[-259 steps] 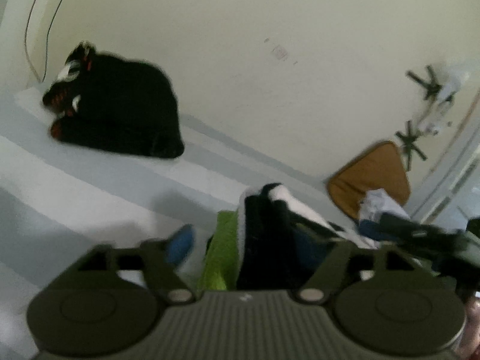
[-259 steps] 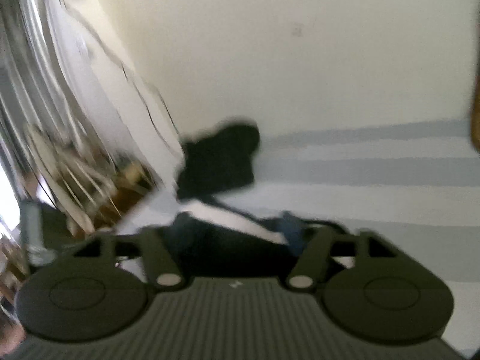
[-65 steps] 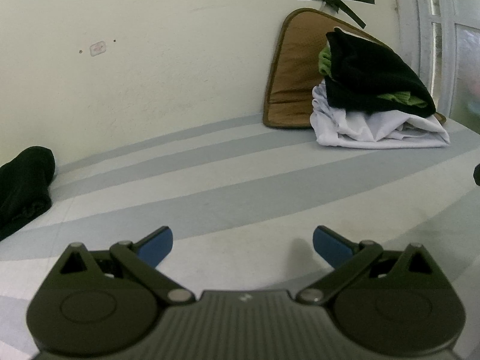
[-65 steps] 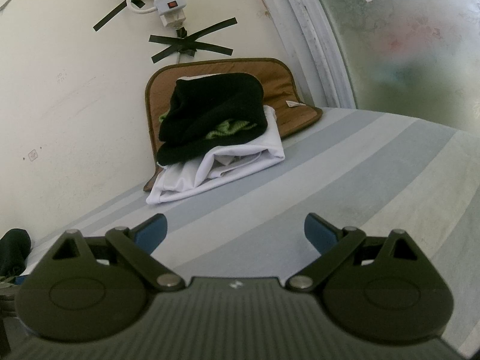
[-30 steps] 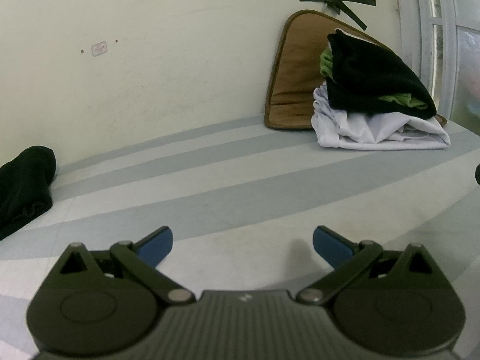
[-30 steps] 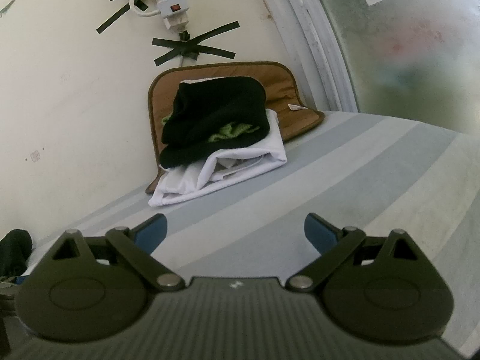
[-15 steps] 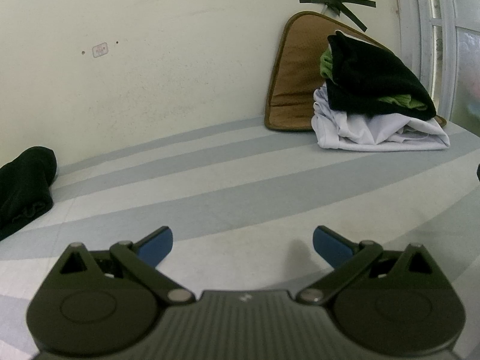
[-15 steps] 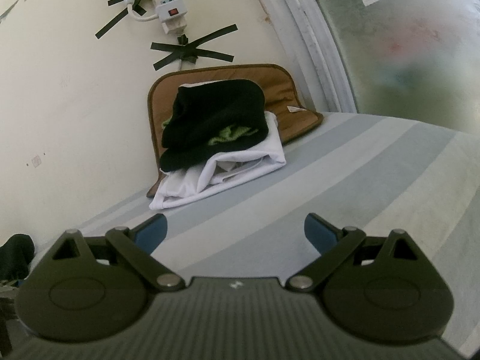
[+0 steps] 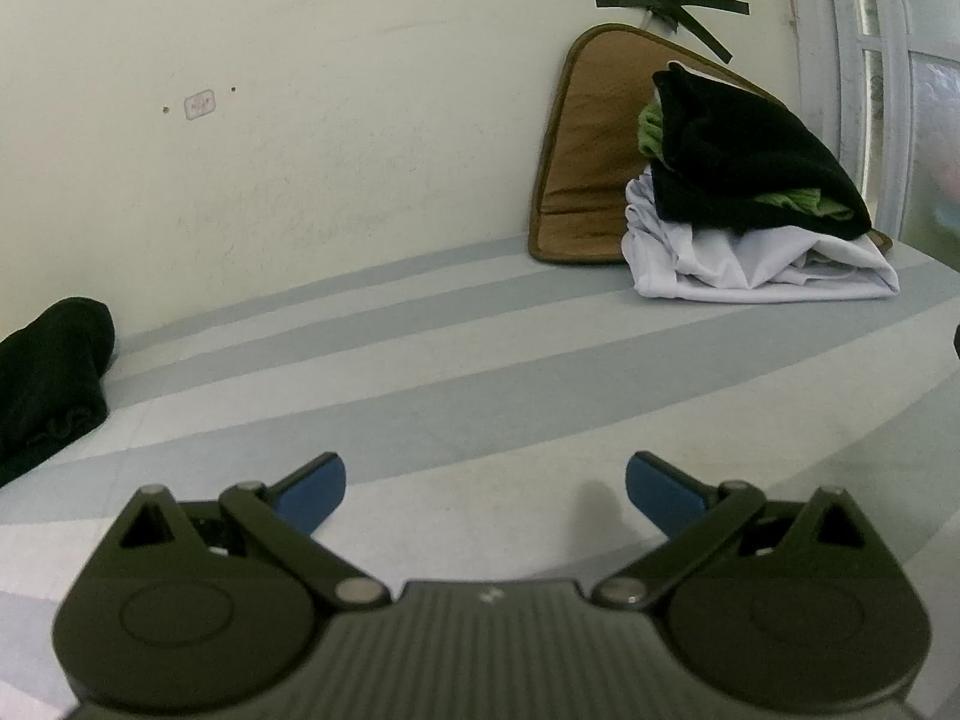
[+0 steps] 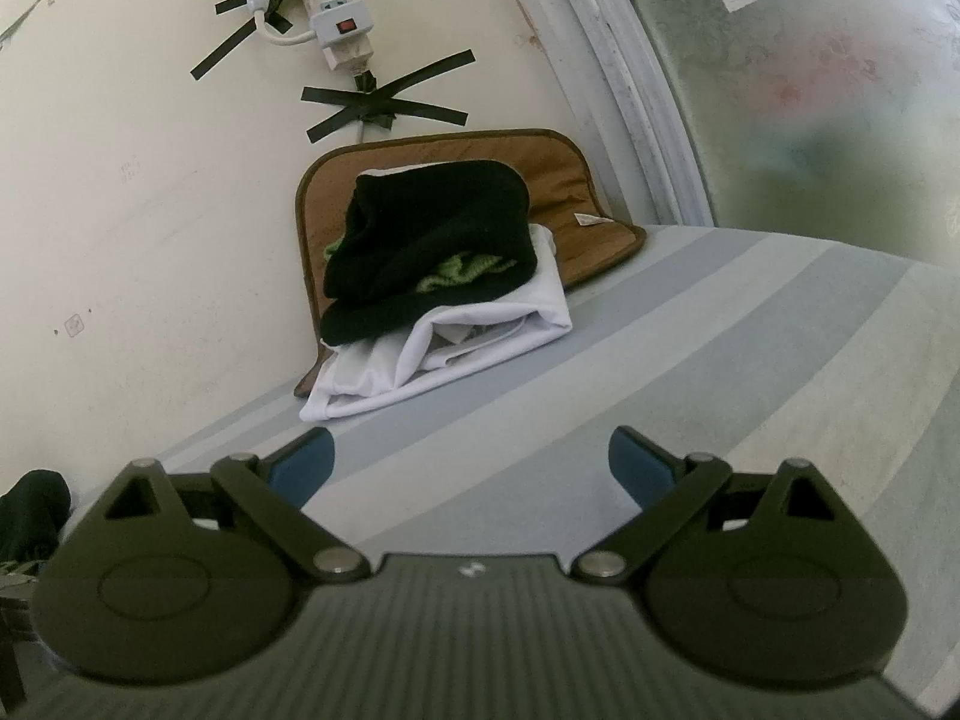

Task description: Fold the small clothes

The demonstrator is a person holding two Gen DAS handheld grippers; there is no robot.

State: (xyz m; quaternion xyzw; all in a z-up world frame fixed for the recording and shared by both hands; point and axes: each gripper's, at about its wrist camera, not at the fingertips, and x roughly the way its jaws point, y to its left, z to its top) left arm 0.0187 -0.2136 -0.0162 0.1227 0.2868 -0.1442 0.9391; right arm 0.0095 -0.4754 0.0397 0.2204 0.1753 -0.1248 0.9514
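A folded pile lies far right on the striped bed: a black garment with green trim [image 9: 744, 162] [image 10: 420, 246] on top of a white garment [image 9: 756, 258] [image 10: 444, 354]. More black clothing [image 9: 48, 372] lies bunched at the left edge, and a bit of it [image 10: 30, 516] shows in the right wrist view. My left gripper [image 9: 486, 486] is open, low over bare sheet, holding nothing. My right gripper [image 10: 471, 468] is open too, a short way in front of the pile, with nothing between its blue fingertips.
The grey-and-white striped sheet [image 9: 480, 372] stretches between the two heaps. A brown cushion [image 9: 588, 180] [image 10: 564, 180] leans on the cream wall behind the pile. A power strip [image 10: 336, 24] is taped to the wall above. A frosted window [image 10: 810, 90] stands at the right.
8.6 s ago both grippers were shut on the black-green-white clothes; since 2.2 s ago both are open and the pile lies folded. In the last second only a slight drift of view.
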